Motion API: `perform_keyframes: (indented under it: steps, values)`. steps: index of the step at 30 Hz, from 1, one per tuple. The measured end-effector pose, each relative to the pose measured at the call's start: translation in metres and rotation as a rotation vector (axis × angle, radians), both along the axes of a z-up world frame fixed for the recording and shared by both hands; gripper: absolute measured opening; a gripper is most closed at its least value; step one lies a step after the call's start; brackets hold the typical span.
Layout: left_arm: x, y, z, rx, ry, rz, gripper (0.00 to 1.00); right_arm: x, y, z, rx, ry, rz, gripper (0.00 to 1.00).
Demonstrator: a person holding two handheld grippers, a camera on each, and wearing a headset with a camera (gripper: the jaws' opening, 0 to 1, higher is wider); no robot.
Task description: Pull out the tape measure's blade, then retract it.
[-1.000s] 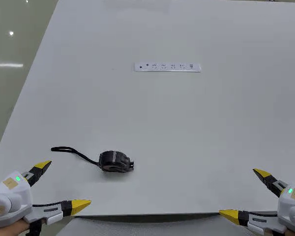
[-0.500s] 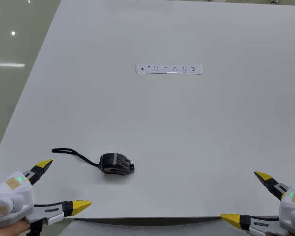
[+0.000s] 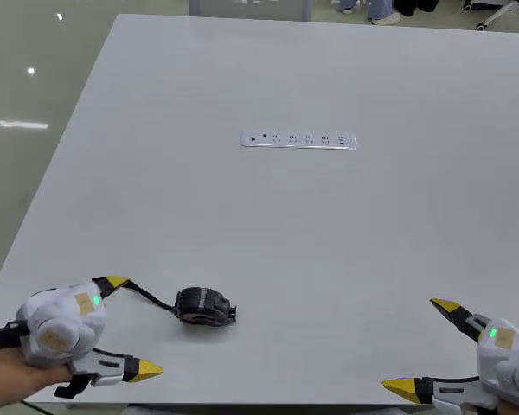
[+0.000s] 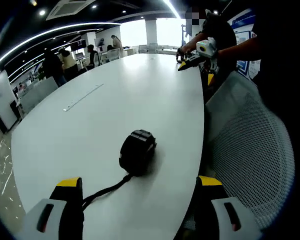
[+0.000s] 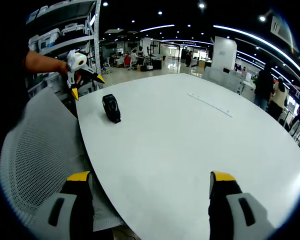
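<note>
A black tape measure (image 3: 203, 306) lies on the white table (image 3: 329, 225) near its front left, its black wrist strap (image 3: 147, 296) trailing left. My left gripper (image 3: 131, 327) stands open just left of it, yellow tips on either side of the strap; its own view shows the tape measure (image 4: 137, 151) a short way ahead of the jaws. My right gripper (image 3: 424, 347) stands open at the table's front right corner, far from the tape measure (image 5: 111, 108). Nothing is held.
A white power strip (image 3: 299, 140) lies flat at mid-table, well beyond the tape measure. The table's front edge runs close under both grippers. A mesh chair back (image 4: 250, 145) stands beside the table edge. People sit at desks in the background.
My left gripper has moved right and forward, closer to the tape measure, and now straddles the strap. The right gripper has shifted slightly left. The tape measure lies where it was.
</note>
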State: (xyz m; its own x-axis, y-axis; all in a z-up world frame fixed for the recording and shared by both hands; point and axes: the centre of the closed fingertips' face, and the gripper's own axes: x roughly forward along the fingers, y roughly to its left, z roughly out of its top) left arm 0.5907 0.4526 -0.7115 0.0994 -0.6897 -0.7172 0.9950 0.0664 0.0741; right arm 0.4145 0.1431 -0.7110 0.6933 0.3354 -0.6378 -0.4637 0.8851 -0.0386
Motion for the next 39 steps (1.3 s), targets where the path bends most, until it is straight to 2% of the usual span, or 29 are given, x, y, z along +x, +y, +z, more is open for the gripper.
perform_keyframes:
  steps: [3,6,9,12,17,19,22,23,25,28,29,32,34,35,37,39]
  values:
    - [0.004,-0.013,0.003,0.024,-0.007,-0.057,0.90,0.006,0.009,0.001,-0.014,0.010,0.046,0.98]
    - [0.003,-0.024,0.002,0.059,0.017,-0.120,0.90,0.014,0.015,0.003,-0.020,0.015,0.079,0.98]
    - [0.004,-0.033,0.001,0.092,0.033,-0.169,0.90,0.024,0.023,0.011,-0.024,0.011,0.110,0.98]
    - [0.006,-0.043,-0.001,0.126,0.036,-0.222,0.90,0.035,0.033,0.019,-0.019,0.005,0.142,0.98]
    - [0.008,-0.054,-0.001,0.163,0.027,-0.273,0.88,0.047,0.047,0.028,-0.002,-0.002,0.184,0.98]
    - [0.009,-0.059,-0.001,0.172,0.024,-0.288,0.84,0.050,0.054,0.026,0.004,0.002,0.207,0.99]
    - [0.006,-0.062,-0.005,0.209,0.020,-0.334,0.80,0.056,0.059,0.020,-0.005,0.008,0.227,1.00]
    - [0.004,-0.063,-0.008,0.233,0.015,-0.357,0.79,0.059,0.063,0.020,-0.002,0.011,0.236,1.00]
    - [0.005,-0.065,-0.013,0.262,-0.015,-0.383,0.78,0.065,0.067,0.019,-0.002,0.016,0.247,1.00]
    - [0.002,-0.070,-0.021,0.290,-0.002,-0.387,0.75,0.074,0.073,0.016,0.008,0.027,0.260,1.00]
    - [0.001,-0.071,-0.022,0.290,-0.003,-0.388,0.73,0.075,0.074,0.015,0.008,0.029,0.262,1.00]
    - [-0.001,-0.074,-0.034,0.341,-0.025,-0.412,0.62,0.084,0.086,0.009,0.019,0.066,0.280,1.00]
    - [-0.003,-0.076,-0.039,0.348,-0.020,-0.409,0.54,0.087,0.091,0.006,0.022,0.079,0.289,1.00]
    - [-0.007,-0.077,-0.043,0.349,-0.006,-0.413,0.50,0.090,0.096,0.006,0.026,0.084,0.297,0.99]
    - [-0.008,-0.078,-0.046,0.347,-0.007,-0.413,0.44,0.094,0.101,0.004,0.027,0.085,0.302,0.98]
    - [-0.005,-0.077,-0.055,0.365,-0.018,-0.406,0.39,0.104,0.111,0.002,0.026,0.078,0.323,0.98]
